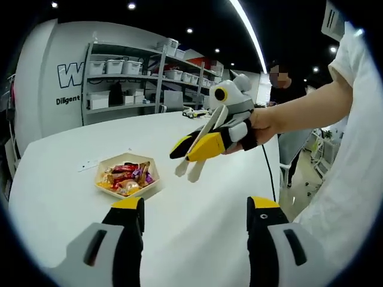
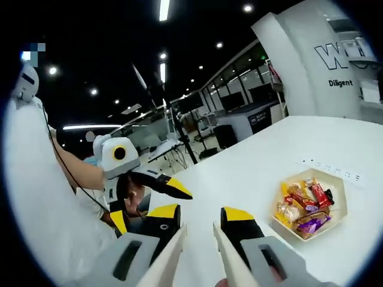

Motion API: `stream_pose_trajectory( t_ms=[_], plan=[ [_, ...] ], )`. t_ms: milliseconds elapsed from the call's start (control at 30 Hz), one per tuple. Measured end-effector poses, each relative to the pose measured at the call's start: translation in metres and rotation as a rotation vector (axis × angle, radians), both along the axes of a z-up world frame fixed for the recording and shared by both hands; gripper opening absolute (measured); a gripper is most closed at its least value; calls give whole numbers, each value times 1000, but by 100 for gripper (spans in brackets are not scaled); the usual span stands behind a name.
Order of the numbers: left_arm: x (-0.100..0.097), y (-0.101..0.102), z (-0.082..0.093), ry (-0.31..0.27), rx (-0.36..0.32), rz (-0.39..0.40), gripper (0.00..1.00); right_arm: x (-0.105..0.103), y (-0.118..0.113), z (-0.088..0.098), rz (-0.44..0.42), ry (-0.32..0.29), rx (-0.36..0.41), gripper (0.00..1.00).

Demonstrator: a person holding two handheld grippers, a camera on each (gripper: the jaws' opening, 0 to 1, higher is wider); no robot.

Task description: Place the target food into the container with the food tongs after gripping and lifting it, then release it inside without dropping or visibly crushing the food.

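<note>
Early stage: approach, nothing picked yet. Right gripper [image 1: 190, 150] is held above the white tabletop [image 1: 197, 209], clamped on the cream food tongs [image 1: 190, 164], whose tips hang open and empty. In the right gripper view the tong arms [image 2: 170, 260] run forward between its jaws. Left gripper [image 1: 194, 215] has jaws spread wide, holding nothing. Hexagonal tray [image 1: 103, 165] of wrapped candies [image 1: 127, 177] sits on the tabletop toward its left edge; same tray [image 2: 340, 197] in the right gripper view. Destination container: cannot tell. Next, I judge: lower tongs to one candy, squeeze gently.
</note>
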State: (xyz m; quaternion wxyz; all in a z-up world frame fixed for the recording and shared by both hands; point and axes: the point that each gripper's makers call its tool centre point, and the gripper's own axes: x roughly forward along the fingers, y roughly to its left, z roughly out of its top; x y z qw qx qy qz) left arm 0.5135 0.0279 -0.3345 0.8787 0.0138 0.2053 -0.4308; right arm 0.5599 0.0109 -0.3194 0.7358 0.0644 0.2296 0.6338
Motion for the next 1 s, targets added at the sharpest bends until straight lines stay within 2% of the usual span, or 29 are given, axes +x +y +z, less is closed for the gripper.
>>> stream_pose_trajectory(
  t_ms=[300,433,700,1000],
  plan=[
    [-3,-11,7,-3,-25,-50,55,-17,2,8,46,10,53,21],
    [-10,-19,10,4,-42,-94,42,-26,3,13,67,26,88,21],
    [-21,-30,20,4,-99,-158,23,-34,2,19,95,52,135,21],
    [-26,-31,24,13,-118,-172,14,-43,4,26,129,77,173,21]
  ],
)
